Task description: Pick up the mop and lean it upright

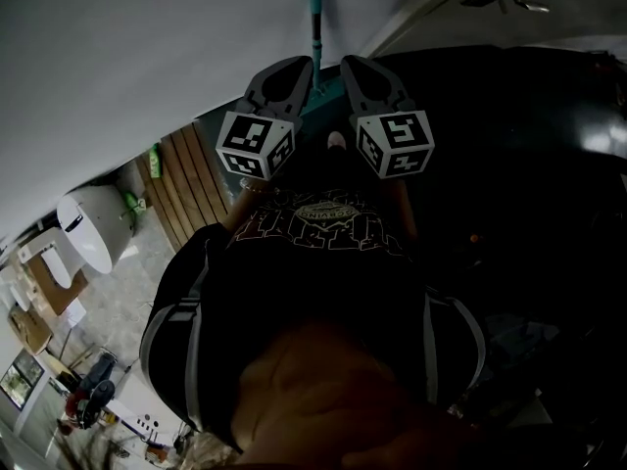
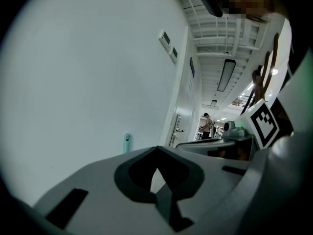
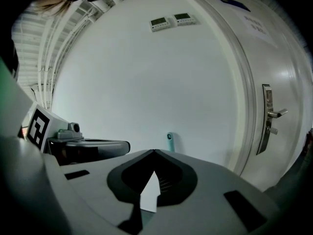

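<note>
Leaning upright against the white wall (image 1: 147, 47) is how the mop (image 1: 315, 13) stands now: its teal handle end rests on the wall at the far middle of the head view, while its lower part is hidden behind the person's arms. The left tool (image 2: 156, 150) has its jaws together with nothing in them, and it sits near the handle without touching it. The right tool (image 3: 154, 153) is likewise closed and empty, with the handle just beyond its tip. Judging from this, the pick-up and the leaning look done, and what remains is at most to draw both tools away and see that the mop does not slide.

As for writing, the black shirt (image 1: 328, 213) carries a pale print across the chest that is too dim to read. Two small wall panels (image 3: 171, 21) show no legible figures. Further right, a blue sign (image 3: 234, 3) and a paper notice (image 3: 254, 24) on the white door (image 3: 274, 72) are too small to make out
</note>
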Available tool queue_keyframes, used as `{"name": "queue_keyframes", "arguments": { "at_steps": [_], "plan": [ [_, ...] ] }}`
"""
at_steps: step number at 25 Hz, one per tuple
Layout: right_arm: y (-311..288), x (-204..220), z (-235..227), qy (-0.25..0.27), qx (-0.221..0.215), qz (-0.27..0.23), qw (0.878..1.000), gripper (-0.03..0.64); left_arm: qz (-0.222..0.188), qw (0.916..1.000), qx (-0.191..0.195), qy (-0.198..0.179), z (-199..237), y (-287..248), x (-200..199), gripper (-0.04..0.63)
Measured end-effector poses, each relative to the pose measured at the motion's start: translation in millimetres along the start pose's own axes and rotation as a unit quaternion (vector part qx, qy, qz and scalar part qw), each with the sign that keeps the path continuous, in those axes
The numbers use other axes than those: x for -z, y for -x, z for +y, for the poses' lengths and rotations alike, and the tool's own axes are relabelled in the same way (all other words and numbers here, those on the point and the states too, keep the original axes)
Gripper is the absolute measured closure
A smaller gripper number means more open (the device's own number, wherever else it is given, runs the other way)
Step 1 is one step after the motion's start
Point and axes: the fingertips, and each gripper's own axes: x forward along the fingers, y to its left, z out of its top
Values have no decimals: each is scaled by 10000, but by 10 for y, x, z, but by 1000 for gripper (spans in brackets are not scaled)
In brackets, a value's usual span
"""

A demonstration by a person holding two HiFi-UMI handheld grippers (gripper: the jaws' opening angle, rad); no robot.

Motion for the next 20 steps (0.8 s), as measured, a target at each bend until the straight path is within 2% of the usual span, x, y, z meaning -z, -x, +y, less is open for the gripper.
{"name": "queue_keyframes", "arguments": {
  "at_steps": [20],
  "plan": [
    [99,5,16,55,65,-18,10000,597,-11,9999,126,-41,-123,-10,-25,549]
  ]
}}
